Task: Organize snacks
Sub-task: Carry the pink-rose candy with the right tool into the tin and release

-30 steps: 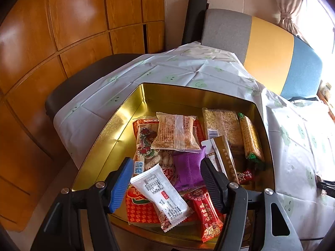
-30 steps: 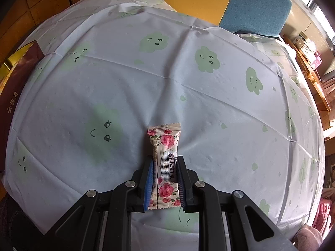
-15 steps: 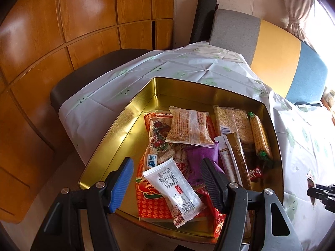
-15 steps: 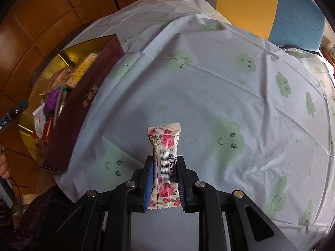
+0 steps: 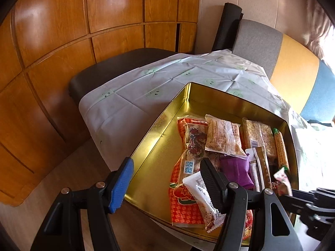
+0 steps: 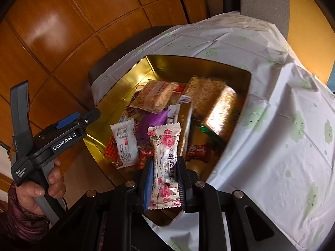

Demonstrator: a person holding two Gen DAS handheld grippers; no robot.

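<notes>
A gold tin [image 5: 159,129] holds several wrapped snacks: a purple packet [image 5: 235,170], a white packet [image 5: 201,196], crispy bars [image 5: 258,136]. My right gripper [image 6: 164,167] is shut on a rose-print snack packet [image 6: 165,152] and holds it above the tin's [image 6: 129,77] near edge. That packet also shows, blurred, in the left wrist view [image 5: 281,179] at the tin's right side. My left gripper [image 5: 167,171] is open and empty, straddling the tin's left corner; it shows in the right wrist view [image 6: 71,123], held by a hand.
The tin rests on a white cloth with green clouds [image 6: 282,125] over a table. A dark chair seat [image 5: 117,67] and wood-panelled wall [image 5: 62,21] stand to the left. A grey, yellow and blue sofa back [image 5: 293,67] lies behind.
My right gripper has carried the rose-print packet leftward from over the cloth to above the tin. My left gripper has shifted left, toward the tin's corner, staying open.
</notes>
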